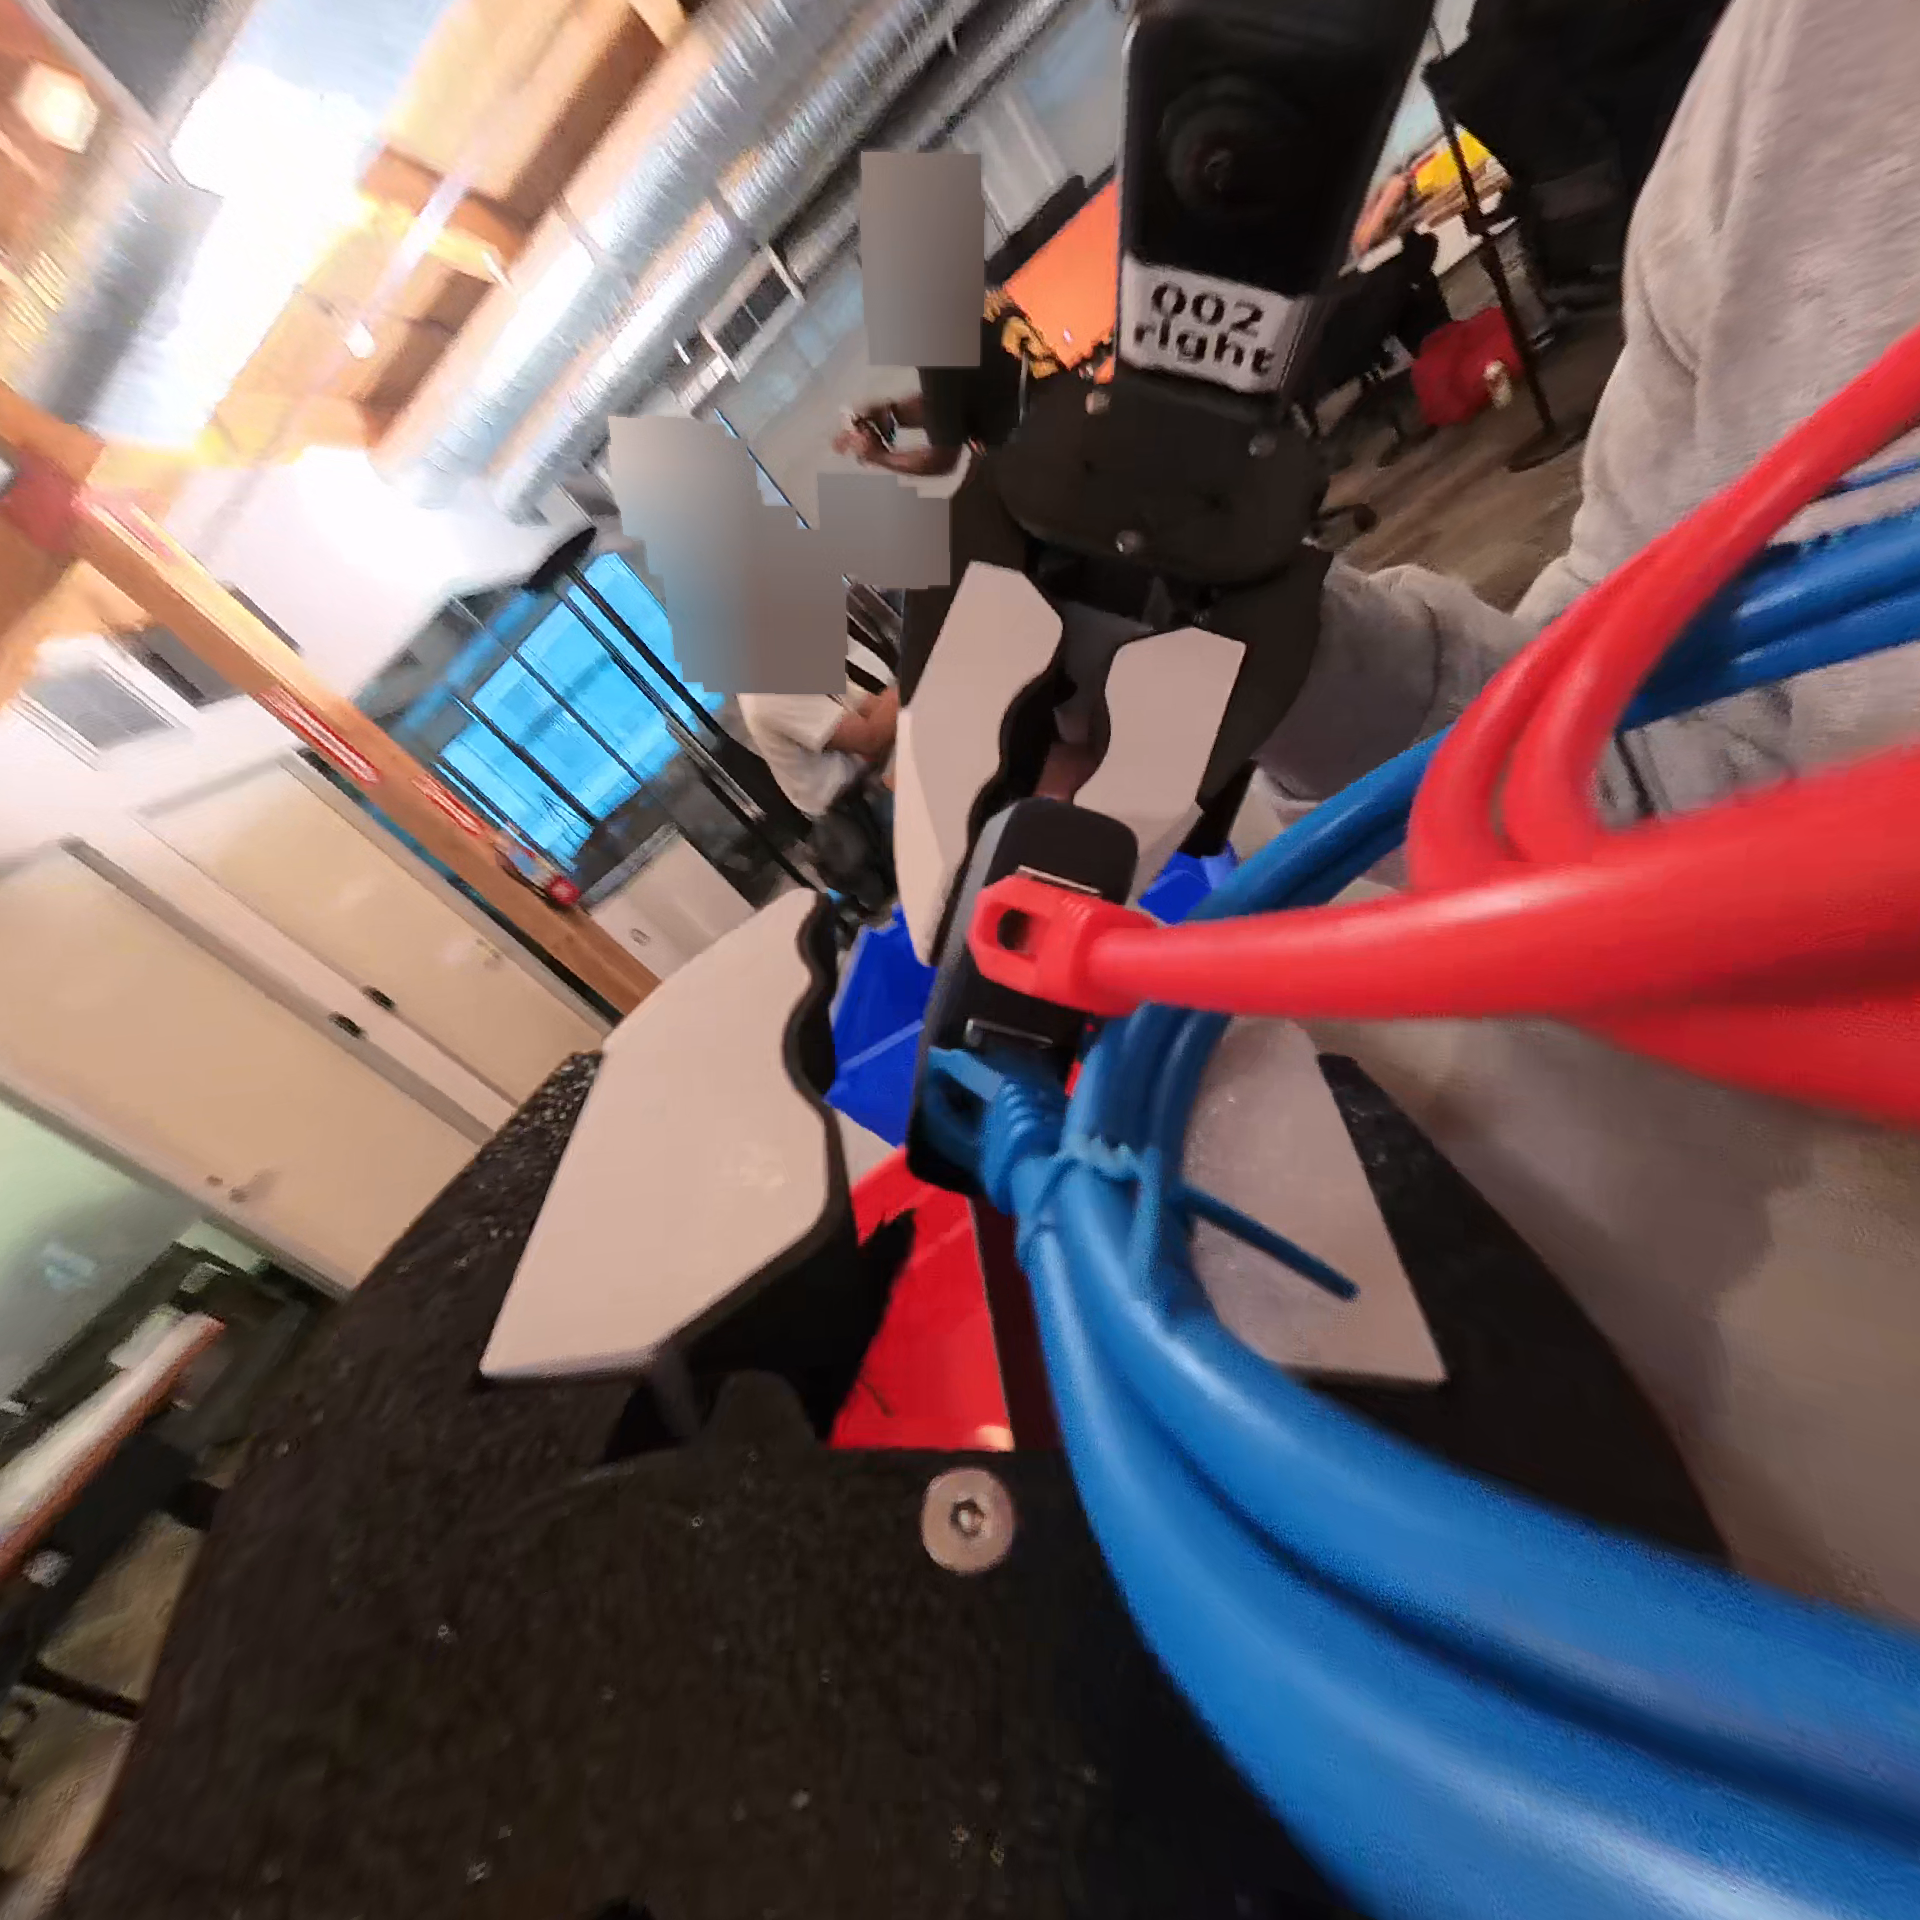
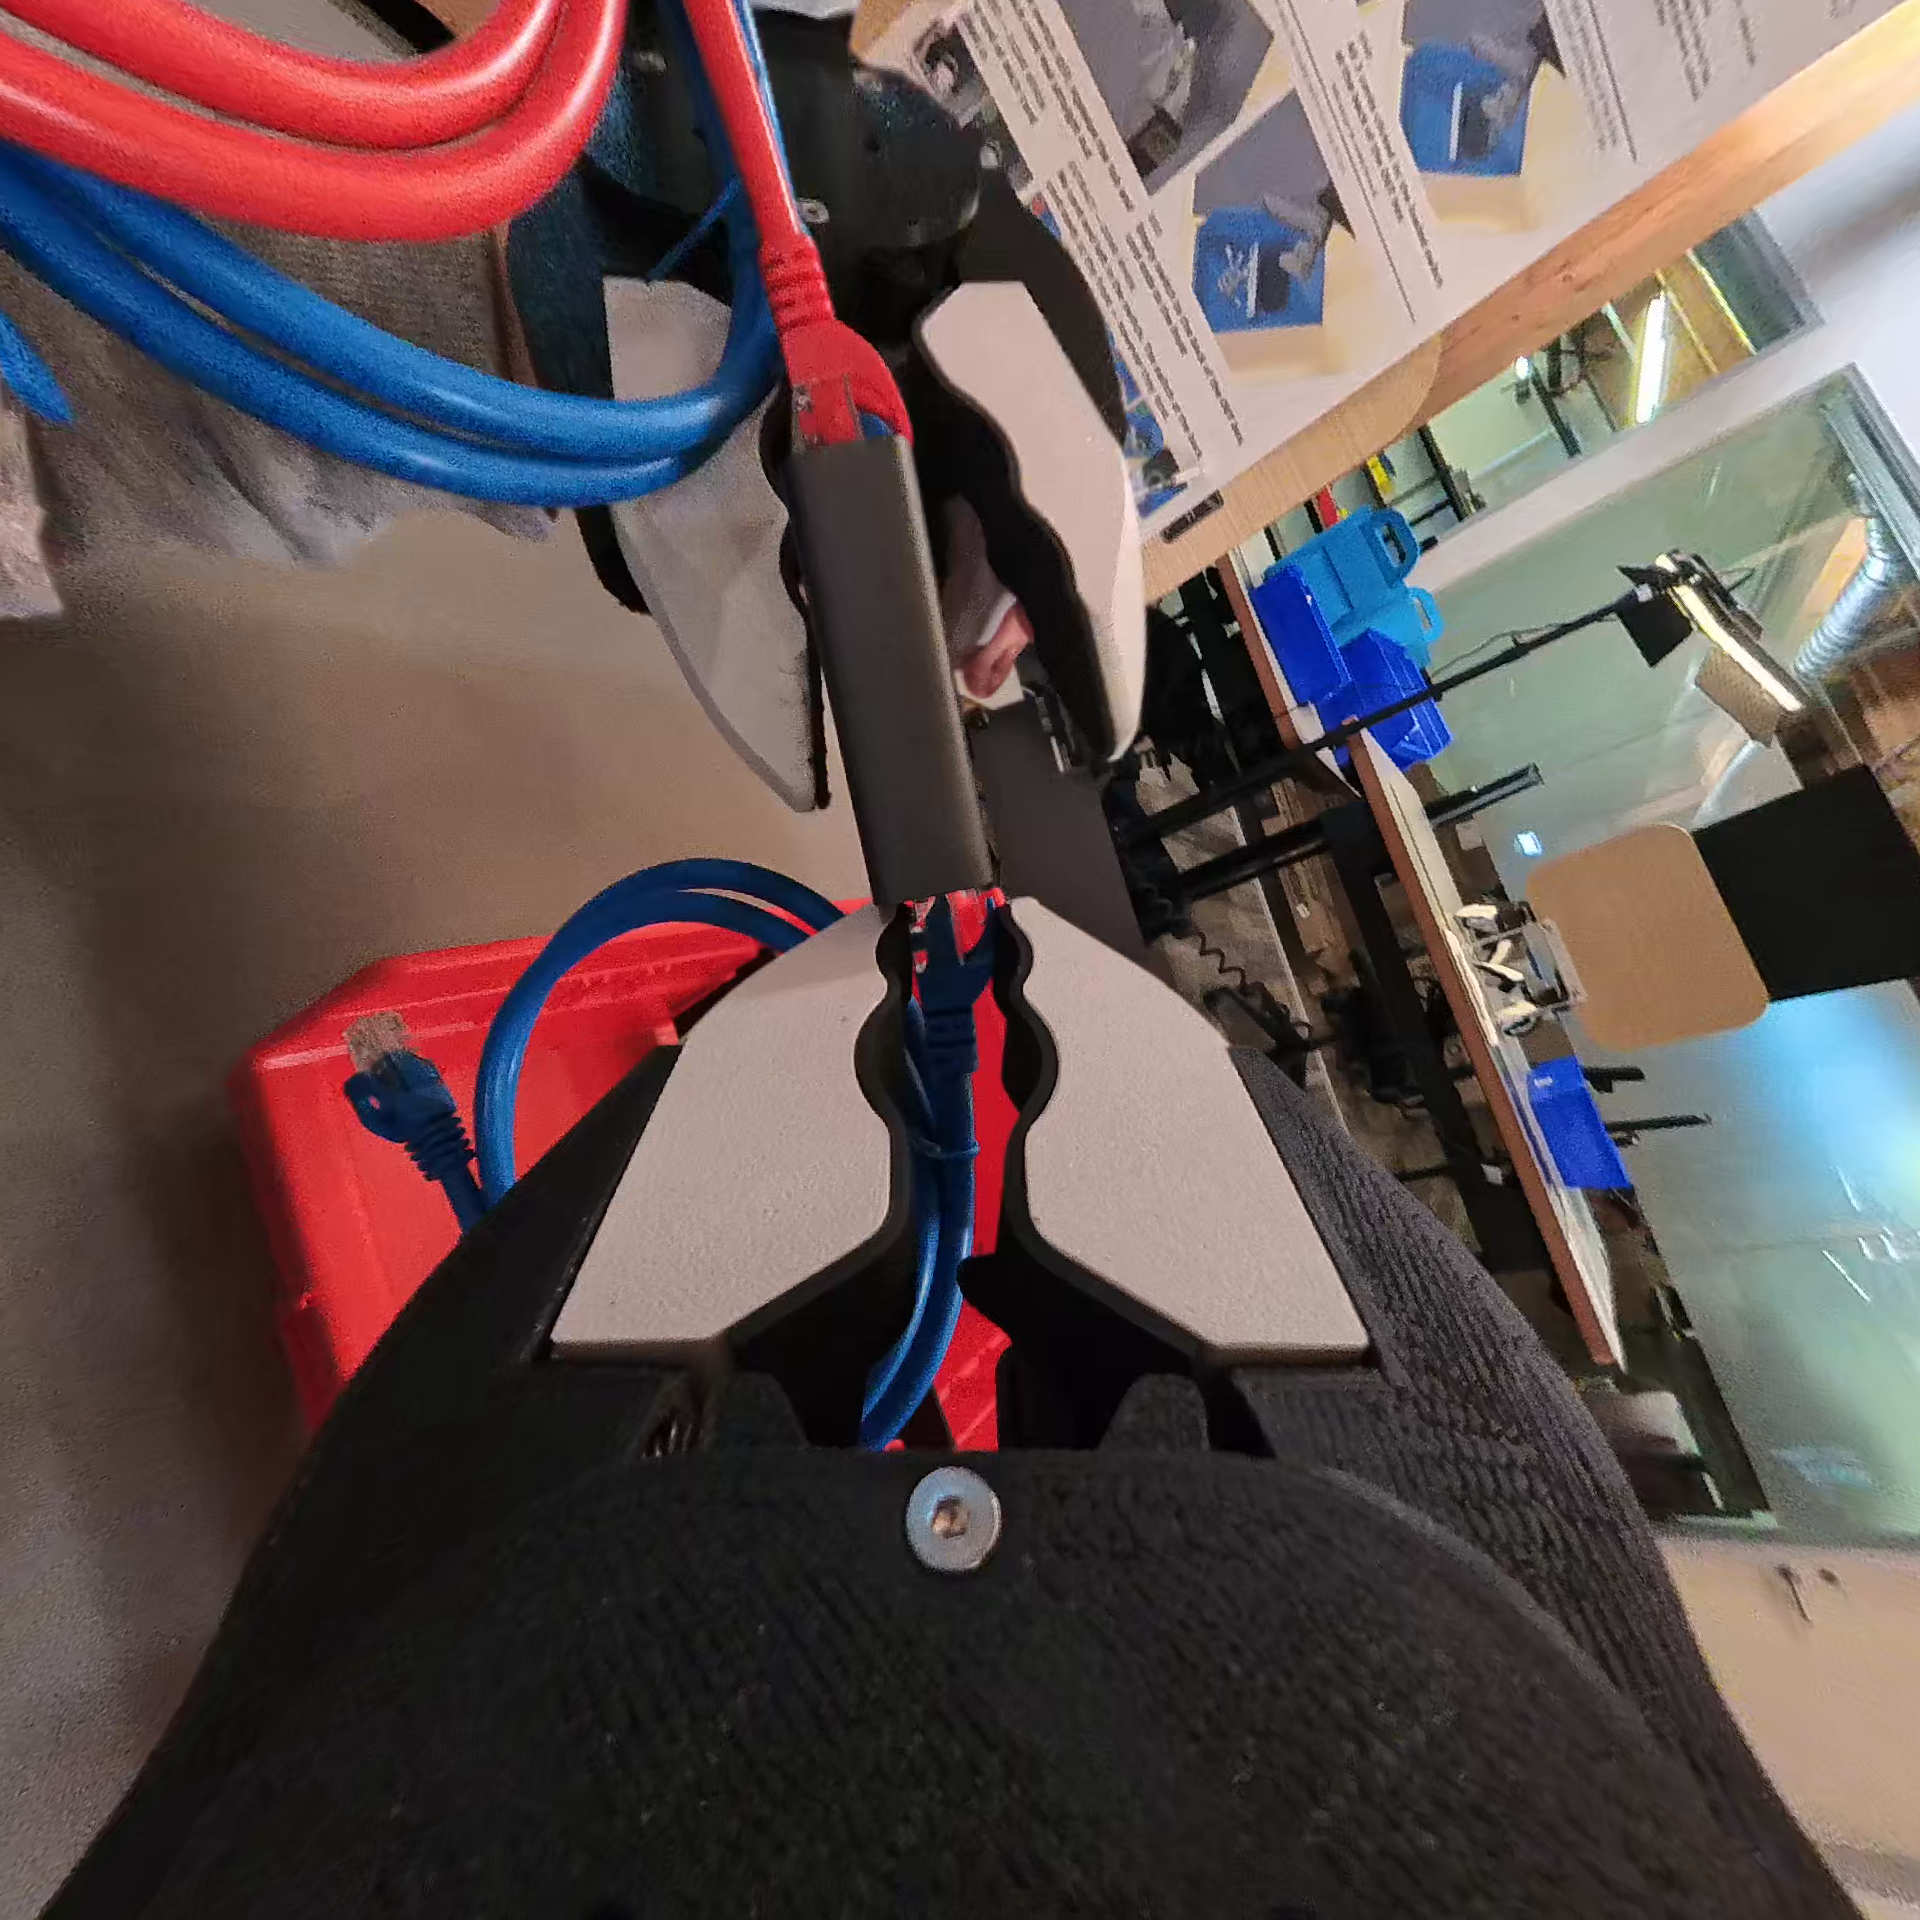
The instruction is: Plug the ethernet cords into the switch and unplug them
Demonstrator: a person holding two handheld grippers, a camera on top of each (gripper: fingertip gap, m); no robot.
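A black box with cable ports (image 1: 1023, 997) hangs between the two grippers, which face each other. A red plug (image 1: 1029, 925) and a blue plug (image 1: 982, 1107) sit in its ports. My right gripper (image 1: 1039, 883) is shut on the box's end; in the right wrist view (image 2: 948, 914) its tips pinch the box (image 2: 894, 665). My left gripper (image 1: 1029, 997) is open, with one finger on each side of the box. Looped red cable (image 1: 1558, 935) and blue cable (image 1: 1351, 1558) drape over its right finger. A loose blue plug (image 2: 400, 1091) lies over a red box (image 2: 343, 1195).
A beige surface (image 2: 260, 779) lies under the red box. A grey sleeve (image 1: 1766, 312) is close on the right. Blue bins (image 2: 1351, 655) stand on a long table, and printed sheets (image 2: 1299, 156) hang above. People stand in the background, with glass walls and cabinets (image 1: 260, 987) around. My left and right fingertips are right by each other.
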